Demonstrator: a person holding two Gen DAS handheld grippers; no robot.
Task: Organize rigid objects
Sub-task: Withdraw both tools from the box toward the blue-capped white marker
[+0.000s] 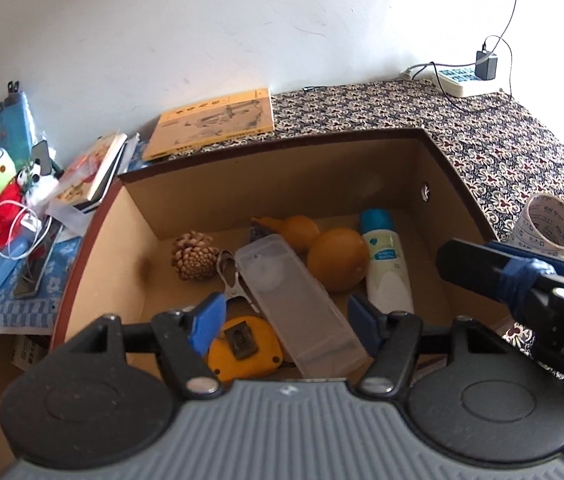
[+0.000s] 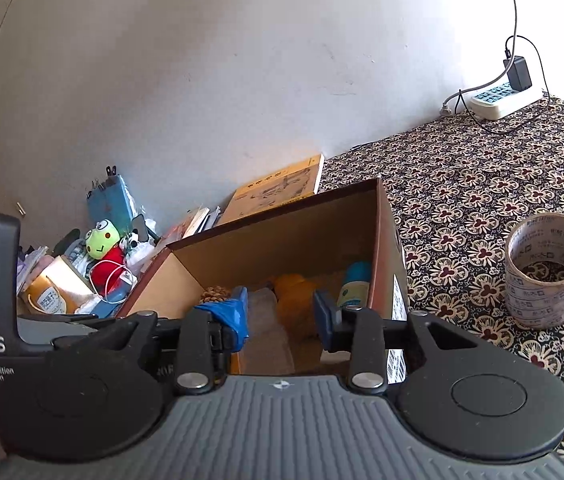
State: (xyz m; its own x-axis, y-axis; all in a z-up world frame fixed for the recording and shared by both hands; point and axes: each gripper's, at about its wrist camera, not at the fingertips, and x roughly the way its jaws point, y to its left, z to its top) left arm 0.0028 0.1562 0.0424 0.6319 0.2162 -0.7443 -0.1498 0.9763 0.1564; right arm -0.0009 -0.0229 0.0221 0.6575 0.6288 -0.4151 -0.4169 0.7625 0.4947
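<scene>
Six rigid objects lie in the cardboard box (image 1: 434, 184): a clear plastic case (image 1: 302, 300) at centre, a yellow tape measure (image 1: 243, 346) at its seven o'clock, a pine cone (image 1: 195, 256) at ten, an orange gourd (image 1: 322, 248) at one, a white bottle (image 1: 384, 260) at two. The left gripper (image 1: 286, 320) hovers above with jaws wide, empty. The right gripper (image 2: 282, 316) shows a narrower gap, holding nothing. A tape roll (image 2: 548, 270) stands outside on the patterned cloth (image 2: 482, 168).
</scene>
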